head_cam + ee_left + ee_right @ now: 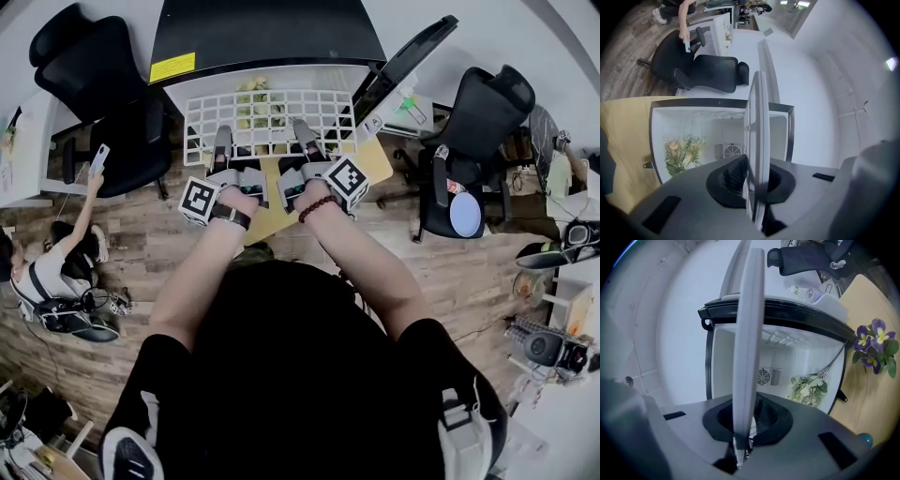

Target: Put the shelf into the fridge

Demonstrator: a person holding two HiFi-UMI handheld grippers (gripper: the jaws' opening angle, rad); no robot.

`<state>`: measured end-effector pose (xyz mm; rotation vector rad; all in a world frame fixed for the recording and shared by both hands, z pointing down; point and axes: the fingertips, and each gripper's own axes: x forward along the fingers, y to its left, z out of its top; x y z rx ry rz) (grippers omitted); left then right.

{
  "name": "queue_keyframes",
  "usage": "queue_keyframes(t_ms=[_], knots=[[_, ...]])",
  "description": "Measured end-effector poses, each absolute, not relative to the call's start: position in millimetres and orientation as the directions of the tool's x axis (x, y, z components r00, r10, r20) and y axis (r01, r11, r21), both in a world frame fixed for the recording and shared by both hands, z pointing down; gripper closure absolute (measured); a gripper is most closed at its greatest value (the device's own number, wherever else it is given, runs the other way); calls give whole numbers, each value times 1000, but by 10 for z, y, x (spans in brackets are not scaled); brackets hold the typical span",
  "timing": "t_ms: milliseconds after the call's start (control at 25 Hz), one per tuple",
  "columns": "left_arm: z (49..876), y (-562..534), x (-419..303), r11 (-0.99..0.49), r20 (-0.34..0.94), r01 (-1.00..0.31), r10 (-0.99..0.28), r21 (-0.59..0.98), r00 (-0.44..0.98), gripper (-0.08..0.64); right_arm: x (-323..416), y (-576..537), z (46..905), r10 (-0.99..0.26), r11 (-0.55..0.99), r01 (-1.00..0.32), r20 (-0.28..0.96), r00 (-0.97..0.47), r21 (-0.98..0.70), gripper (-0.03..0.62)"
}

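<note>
In the head view, the white wire shelf (267, 122) lies flat at the upper centre, level with the open fridge (267, 42), with the left gripper (222, 142) and right gripper (305, 138) on its near edge, likely so the 2 can slide it in evenly. In the left gripper view the fingers are clamped on the shelf (757, 136), seen edge-on and aimed at the fridge (658, 140). The right gripper view shows the same: fingers closed on the shelf (747, 333), flowers (808, 387) low in the fridge (723, 362).
</note>
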<state>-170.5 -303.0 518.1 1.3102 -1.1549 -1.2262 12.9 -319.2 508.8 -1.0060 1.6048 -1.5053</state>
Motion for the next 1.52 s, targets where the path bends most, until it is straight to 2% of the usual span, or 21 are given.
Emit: queue_keyframes(t_ms=[120, 1520], knots=[[5077, -3044, -1654, -91, -92, 24, -995, 996, 37, 525, 132, -3207, 5103, -895, 19, -74, 16, -446, -997, 549], [5216, -3237, -1653, -74, -75, 21, -996, 997, 57, 525, 139, -3481, 5229, -890, -34, -56, 56, -452, -998, 554]])
